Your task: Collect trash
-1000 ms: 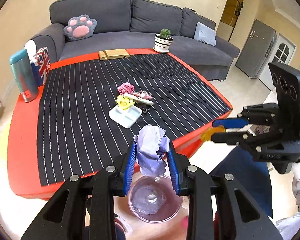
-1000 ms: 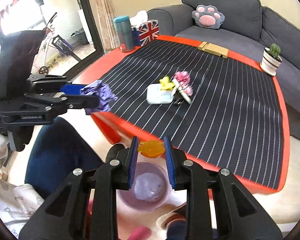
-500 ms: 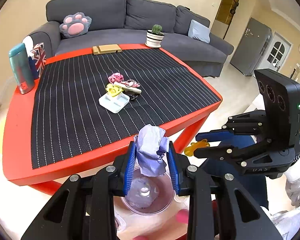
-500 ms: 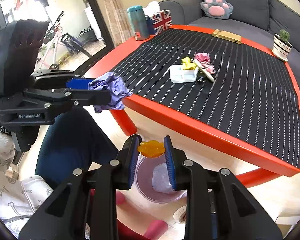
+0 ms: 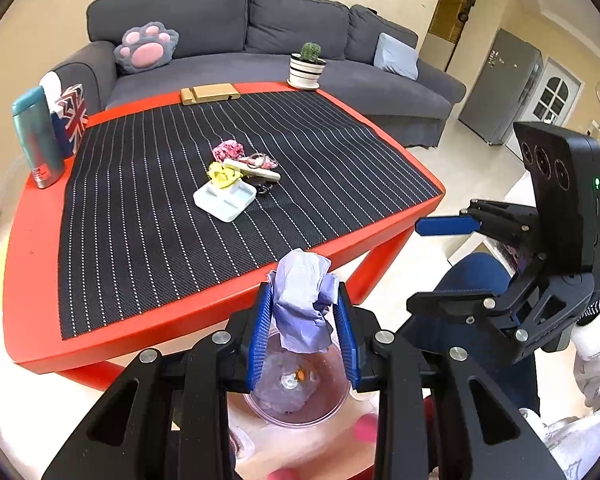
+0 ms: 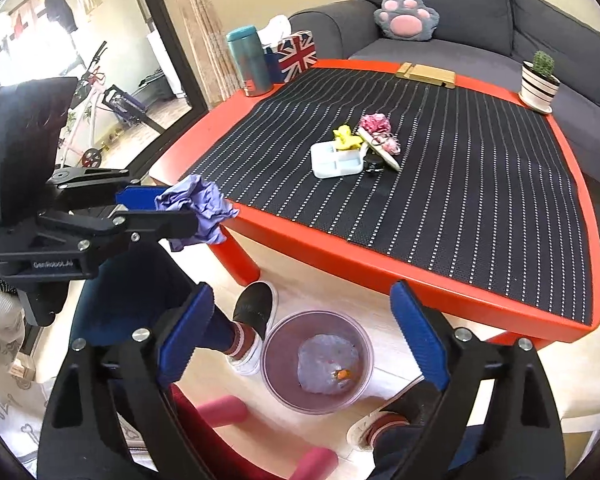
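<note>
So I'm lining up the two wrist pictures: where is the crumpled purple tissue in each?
Left wrist: crumpled purple tissue low centre, clamped in the left gripper, above the bin.
Right wrist: tissue left of centre, at the left gripper's tips.
Shared landmark: the white tray on the striped mat.

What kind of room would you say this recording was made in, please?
Most likely a home living room: a grey sofa with a paw cushion behind a low red table, and a potted cactus.
</note>
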Tool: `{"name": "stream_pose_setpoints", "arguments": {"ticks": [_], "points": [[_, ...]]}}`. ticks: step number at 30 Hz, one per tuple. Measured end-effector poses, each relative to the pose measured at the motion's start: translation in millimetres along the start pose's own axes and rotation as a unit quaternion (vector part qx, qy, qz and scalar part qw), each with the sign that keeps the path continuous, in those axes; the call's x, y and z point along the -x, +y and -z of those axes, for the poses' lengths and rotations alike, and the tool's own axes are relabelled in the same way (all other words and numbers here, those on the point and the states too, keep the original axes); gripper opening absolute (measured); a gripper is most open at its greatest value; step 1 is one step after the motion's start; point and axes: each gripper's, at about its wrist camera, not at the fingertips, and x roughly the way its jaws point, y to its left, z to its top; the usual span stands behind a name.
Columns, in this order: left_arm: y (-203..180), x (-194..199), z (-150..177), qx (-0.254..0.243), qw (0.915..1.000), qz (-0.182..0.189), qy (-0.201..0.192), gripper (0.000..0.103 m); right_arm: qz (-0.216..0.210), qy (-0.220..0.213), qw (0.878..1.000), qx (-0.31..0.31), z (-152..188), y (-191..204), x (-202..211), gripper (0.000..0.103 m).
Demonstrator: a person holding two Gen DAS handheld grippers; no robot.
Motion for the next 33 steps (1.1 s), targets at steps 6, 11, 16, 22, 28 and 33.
{"name": "stream_pose_setpoints", "arguments": {"ticks": [6, 11, 16, 22, 28, 33], "points": [[-3.7, -4.5, -0.8, -0.008, 0.9999, 0.004, 0.007, 0.031, 0.006, -0.005, 1.0, -0.009, 1.2, -5.7, 4.2, 0.09], [-9.0, -4.8, -0.3, -0.016, 0.9998, 0.004, 0.009, 0.04, 0.007, -0.008, 1.0, -0.013, 2.7, -9.2, 7.2, 0.09], [-5.1, -1.5, -2.0, 0.0, 0.9999, -0.001, -0.012, 0.091, 0.009, -0.01, 1.0, -0.016, 2.9, -11.3, 7.9, 0.091], [-0.1, -2.7, -3.2, 0.011, 0.9999, -0.005, -0.009, 0.092, 0.007, -0.008, 1.0, -0.018, 4.7, -10.6, 7.1, 0.093], [1.3, -2.1, -3.0, 0.014, 0.9998, -0.006, -0.01, 0.093, 0.005, -0.006, 1.0, -0.017, 4.7, -9.7, 5.4, 0.096], [1.7, -1.1, -2.7, 0.017, 0.9998, -0.006, -0.012, 0.093, 0.006, -0.006, 1.0, -0.017, 4.7, -9.4, 5.4, 0.096]]}}
